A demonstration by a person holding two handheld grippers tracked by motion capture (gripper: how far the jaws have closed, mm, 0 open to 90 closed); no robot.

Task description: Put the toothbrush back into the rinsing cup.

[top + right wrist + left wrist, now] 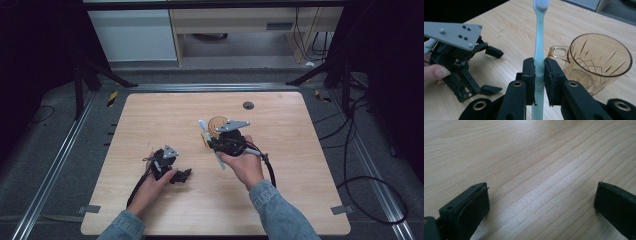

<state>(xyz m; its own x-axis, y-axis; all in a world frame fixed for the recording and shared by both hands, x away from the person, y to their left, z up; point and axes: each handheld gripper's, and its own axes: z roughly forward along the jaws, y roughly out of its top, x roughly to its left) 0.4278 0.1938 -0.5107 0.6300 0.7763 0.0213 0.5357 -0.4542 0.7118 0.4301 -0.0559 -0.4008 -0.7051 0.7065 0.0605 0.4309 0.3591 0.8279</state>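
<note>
My right gripper [212,142] [539,61] is shut on a pale blue toothbrush [205,131] [539,37], gripped at mid-handle with the white bristle head pointing away from the hand. Just beyond and beside it stands an amber glass cup [216,123] [599,62] with a handle, upright on the wooden table [150,115]. The toothbrush is outside the cup. My left gripper [185,174] [542,187] [496,71] rests low near the table's front left, jaws wide apart over bare wood with nothing between them.
A dark round grommet [248,105] sits near the table's far edge. Black stand legs [105,72] and cables [365,180] lie on the floor around the table. Bare wood spreads to the left and right of both hands.
</note>
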